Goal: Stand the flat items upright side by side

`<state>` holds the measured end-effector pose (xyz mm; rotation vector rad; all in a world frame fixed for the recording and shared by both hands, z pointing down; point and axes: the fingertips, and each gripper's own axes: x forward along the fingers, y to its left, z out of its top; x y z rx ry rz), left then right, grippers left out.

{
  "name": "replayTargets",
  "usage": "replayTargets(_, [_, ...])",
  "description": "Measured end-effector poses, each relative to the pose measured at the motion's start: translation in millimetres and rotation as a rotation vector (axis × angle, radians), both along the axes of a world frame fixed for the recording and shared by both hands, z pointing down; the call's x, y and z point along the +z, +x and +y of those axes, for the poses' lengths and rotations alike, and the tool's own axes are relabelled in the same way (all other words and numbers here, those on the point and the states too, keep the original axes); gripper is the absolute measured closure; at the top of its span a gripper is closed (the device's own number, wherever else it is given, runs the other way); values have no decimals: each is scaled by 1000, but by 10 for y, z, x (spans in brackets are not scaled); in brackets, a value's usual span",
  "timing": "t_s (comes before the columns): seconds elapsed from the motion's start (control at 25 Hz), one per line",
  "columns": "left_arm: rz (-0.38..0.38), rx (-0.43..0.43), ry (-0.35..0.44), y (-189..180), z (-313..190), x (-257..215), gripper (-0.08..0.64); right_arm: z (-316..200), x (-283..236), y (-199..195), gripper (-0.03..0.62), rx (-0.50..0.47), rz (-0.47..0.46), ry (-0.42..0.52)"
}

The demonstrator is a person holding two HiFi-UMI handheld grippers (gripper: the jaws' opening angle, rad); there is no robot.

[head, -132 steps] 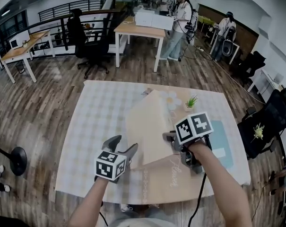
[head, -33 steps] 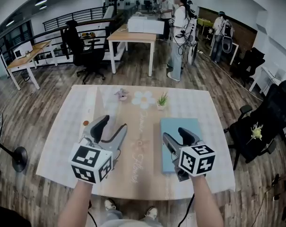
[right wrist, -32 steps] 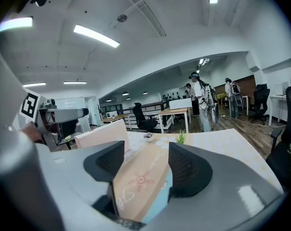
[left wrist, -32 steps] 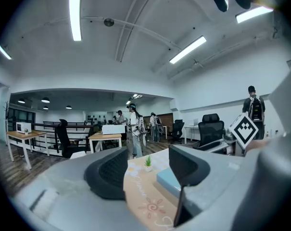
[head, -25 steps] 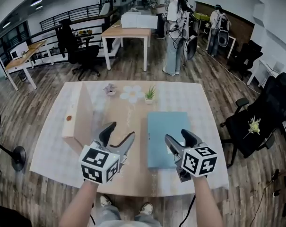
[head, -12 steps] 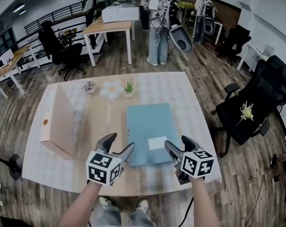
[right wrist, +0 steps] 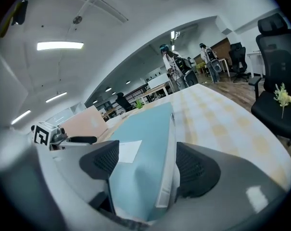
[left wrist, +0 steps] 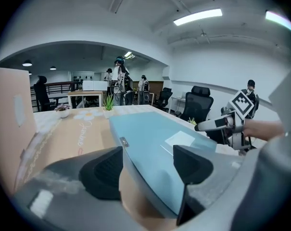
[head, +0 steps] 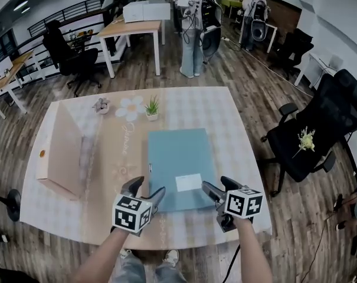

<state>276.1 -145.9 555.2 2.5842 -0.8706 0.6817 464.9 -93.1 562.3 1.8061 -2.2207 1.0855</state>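
Observation:
A flat light-blue box [head: 178,158] with a white label lies on the table's beige runner. A beige box [head: 60,152] stands upright on its edge at the table's left. My left gripper [head: 144,191] is at the blue box's near left corner, jaws opening, and the box's left edge [left wrist: 135,153] runs between them untouched. My right gripper [head: 219,187] is at the near right corner, jaws also opening. The blue box's corner [right wrist: 145,148] fills the space between them, and I see no pad pressing on it.
A small potted plant [head: 151,108], a little flower pot [head: 101,105] and a white flower ornament [head: 130,108] sit at the table's far side. A black office chair [head: 320,128] stands to the right. People stand by a desk beyond the table.
The beige box, held tilted by both grippers earlier, now stands alone at the left. Both grippers have come to the blue box's near corners, with their jaws a little wider.

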Motion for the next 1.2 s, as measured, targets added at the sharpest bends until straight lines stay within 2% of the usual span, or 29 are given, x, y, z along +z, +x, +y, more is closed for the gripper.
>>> replayTargets(0.44, [-16,-28,-50,67,-62,265,229,-127,304,-21,232,-69,-106,-99])
replayTargets(0.6, [5,-35,-110,60,-60,309,232,-122,356,-109,235,-104,-128,-131])
replayTargets(0.72, [26,-33,-161,67,-49,335,252,-121,364,-109,235,-104,-129,-137])
replayTargets(0.96, [36,-28,-174,60,-52,341,253,-120,347,-114,245,-103,-107,-155])
replayTargets(1.2, [99,-40,-249,9,-59,379,253,-123,245,-137,261,-106,-46,-165])
